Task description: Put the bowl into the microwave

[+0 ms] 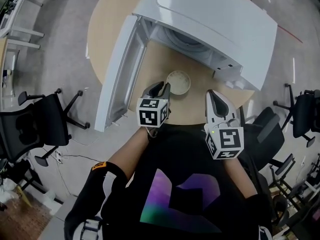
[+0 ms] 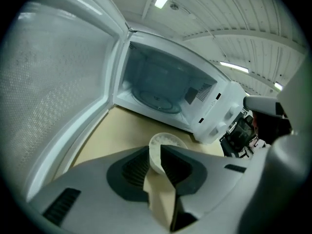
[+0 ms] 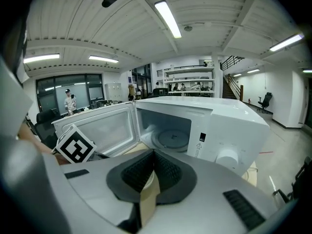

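A round, pale wooden tabletop [image 1: 115,24] stands on a grey floor [image 1: 60,44], with at least three black office chairs around it, one at 9 o'clock [image 1: 40,124] and the others toward 3 and 4 o'clock. One white microwave [image 1: 220,19] sits on the tabletop with its door [image 1: 117,74] swung wide open toward 7 o'clock. One bowl [image 1: 179,81], small and pale, rests on the wood just in front of the open cavity, near the tabletop's 6 o'clock edge.

There are two hand-held grippers, each with one marker cube. The left hand-held gripper [image 1: 164,88] is at the bowl's 9 o'clock side; the right hand-held gripper [image 1: 214,95] is at the bowl's 4 o'clock, apart from it.

The left gripper view shows what the head view does not: the jaws of the left hand-held gripper [image 2: 156,152] are pinched on the near rim of the bowl [image 2: 168,141], and the glass turntable [image 2: 156,99] lies inside the cavity.

The right gripper view shows the right hand-held gripper [image 3: 153,152] with its jaws closed together at the tips and nothing between them. It also shows a large open room with ceiling light strips [image 3: 168,18], shelving at the back, a staircase toward 2 o'clock and distant people, and the left marker cube [image 3: 75,150] at 9 o'clock.
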The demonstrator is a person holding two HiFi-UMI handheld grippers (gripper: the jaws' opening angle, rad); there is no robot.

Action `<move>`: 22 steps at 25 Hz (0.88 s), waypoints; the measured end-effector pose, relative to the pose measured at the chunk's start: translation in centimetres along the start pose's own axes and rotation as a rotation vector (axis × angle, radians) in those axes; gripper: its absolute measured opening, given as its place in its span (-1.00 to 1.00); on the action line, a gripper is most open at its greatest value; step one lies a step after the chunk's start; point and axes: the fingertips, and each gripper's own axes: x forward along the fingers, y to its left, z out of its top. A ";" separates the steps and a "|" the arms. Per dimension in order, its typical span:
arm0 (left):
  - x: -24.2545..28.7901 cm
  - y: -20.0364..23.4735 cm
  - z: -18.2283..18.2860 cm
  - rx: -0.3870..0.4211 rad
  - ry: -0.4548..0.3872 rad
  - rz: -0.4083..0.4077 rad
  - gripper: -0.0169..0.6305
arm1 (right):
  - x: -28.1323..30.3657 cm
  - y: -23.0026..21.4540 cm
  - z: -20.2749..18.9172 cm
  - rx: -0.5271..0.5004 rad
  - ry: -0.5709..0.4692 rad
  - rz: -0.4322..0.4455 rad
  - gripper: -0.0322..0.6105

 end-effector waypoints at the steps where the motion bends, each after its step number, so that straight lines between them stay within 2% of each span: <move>1: 0.3 0.1 -0.1 -0.018 0.007 -0.002 -0.64 | 0.0 -0.1 0.0 -0.006 0.001 0.003 -0.85; 5: 1.5 0.7 -0.2 -0.057 0.031 -0.003 -0.64 | 0.2 -0.7 0.1 -0.017 0.003 0.002 -0.85; 16: 3.3 0.7 -0.8 -0.090 0.079 -0.030 -0.64 | -0.1 -1.8 0.5 -0.028 -0.008 -0.023 -0.85; 22: 3.4 1.0 -0.9 -0.168 0.061 -0.076 -0.64 | -0.4 -2.2 0.6 -0.028 -0.016 -0.041 -0.85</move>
